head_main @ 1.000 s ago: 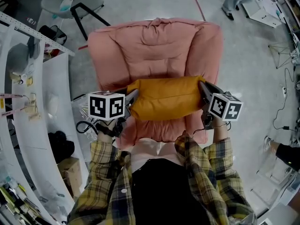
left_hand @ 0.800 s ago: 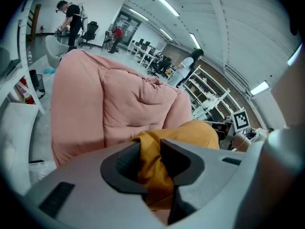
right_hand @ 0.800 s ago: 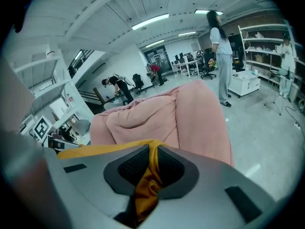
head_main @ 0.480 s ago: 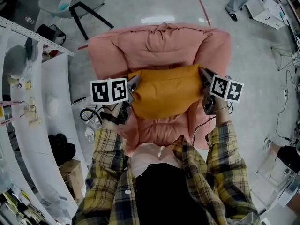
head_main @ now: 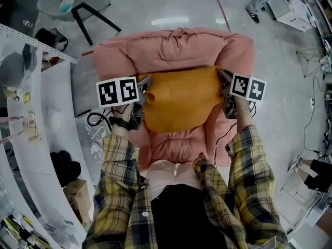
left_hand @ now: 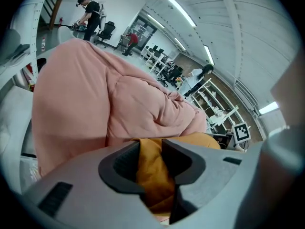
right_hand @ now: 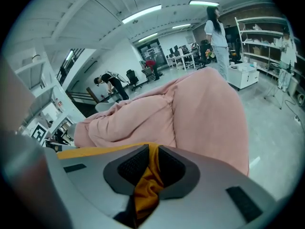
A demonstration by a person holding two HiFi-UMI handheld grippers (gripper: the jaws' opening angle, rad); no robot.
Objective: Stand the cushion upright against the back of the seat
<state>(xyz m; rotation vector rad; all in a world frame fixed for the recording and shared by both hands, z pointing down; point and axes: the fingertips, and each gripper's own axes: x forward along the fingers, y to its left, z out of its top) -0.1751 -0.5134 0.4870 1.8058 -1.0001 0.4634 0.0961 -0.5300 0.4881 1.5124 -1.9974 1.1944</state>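
While each pinches a fold of orange fabric with jaws almost together, the left tongs (head_main: 143, 85) and the right tongs (head_main: 223, 78) hold the cushion (head_main: 179, 98) by its two upper corners. It stands over the seat (head_main: 174, 141) of the pink armchair (head_main: 237, 53), upper edge just beside the backrest (head_main: 176, 48).

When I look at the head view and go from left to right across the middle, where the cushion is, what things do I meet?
White workbench → left claw → orange cushion → right claw → grey floor.
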